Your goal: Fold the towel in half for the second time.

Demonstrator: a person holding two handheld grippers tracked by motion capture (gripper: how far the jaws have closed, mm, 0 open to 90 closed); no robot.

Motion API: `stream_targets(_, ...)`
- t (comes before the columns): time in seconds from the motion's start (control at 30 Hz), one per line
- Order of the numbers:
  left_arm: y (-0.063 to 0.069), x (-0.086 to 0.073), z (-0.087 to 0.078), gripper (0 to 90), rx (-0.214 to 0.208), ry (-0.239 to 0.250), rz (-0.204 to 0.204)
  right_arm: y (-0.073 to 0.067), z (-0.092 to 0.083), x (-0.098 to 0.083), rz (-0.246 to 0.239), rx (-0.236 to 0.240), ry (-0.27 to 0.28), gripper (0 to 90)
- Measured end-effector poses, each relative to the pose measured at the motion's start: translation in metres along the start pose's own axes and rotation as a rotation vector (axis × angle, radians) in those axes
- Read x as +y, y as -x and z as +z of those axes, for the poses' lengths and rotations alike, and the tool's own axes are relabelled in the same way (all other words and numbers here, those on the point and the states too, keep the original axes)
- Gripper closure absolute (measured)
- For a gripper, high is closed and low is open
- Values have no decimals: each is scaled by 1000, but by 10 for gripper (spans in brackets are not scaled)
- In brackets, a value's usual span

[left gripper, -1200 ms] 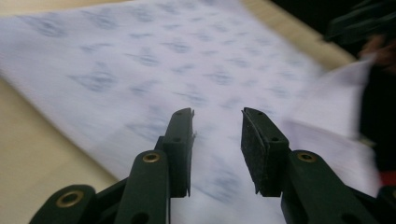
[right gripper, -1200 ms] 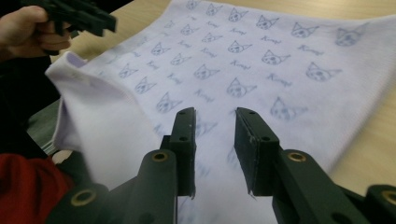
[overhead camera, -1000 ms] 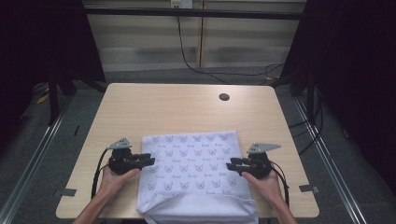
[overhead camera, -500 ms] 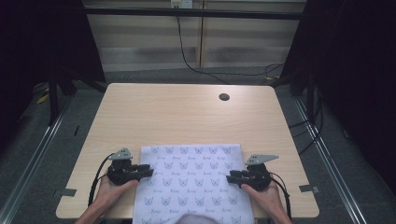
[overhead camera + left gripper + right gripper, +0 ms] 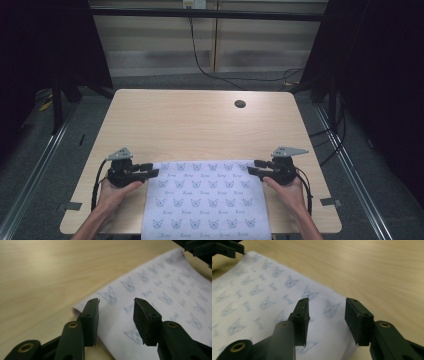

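The wooden bench carries a white cloth printed with small blue cat faces; it lies flat at the near middle, its near edge hanging over the bench's near rim; a dark round hole sits far right in the benchtop. The left gripper hovers at the cloth's far left corner, the right gripper at its far right corner; both have just been opening, their jaws standing apart, the cloth lying loose beneath them, pressed by neither pad.
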State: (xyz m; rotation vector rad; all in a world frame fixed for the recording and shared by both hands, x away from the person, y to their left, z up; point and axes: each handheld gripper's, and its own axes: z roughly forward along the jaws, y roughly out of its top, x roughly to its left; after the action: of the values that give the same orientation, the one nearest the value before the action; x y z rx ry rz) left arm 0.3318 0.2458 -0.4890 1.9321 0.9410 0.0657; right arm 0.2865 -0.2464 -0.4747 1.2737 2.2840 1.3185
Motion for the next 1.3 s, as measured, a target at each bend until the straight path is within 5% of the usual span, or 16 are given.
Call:
stream_targets(0.1,-16,5,6,501,52,-5,-24,17,13,7,7,-31,-15,475)
stream_targets(0.23,-29,3,14,421,62,-19,-70,36,25,8,35,-61,-9,437)
stream_targets(0.4,-26,4,22,399,59,-31,-55,47,37,-2,73,-52,-68,403)
stream_targets(0.63,-21,3,27,401,59,-63,-27,43,44,-2,64,-45,-56,482)
stream_targets(0.9,-16,-3,27,806,2,-87,32,35,45,-3,34,11,-73,831)
stream_targets(1.17,-16,2,17,847,-27,-28,0,37,35,0,72,46,-18,859)
stream_targets(1.3,-12,6,9,849,-39,6,-1,30,27,6,50,45,22,862)
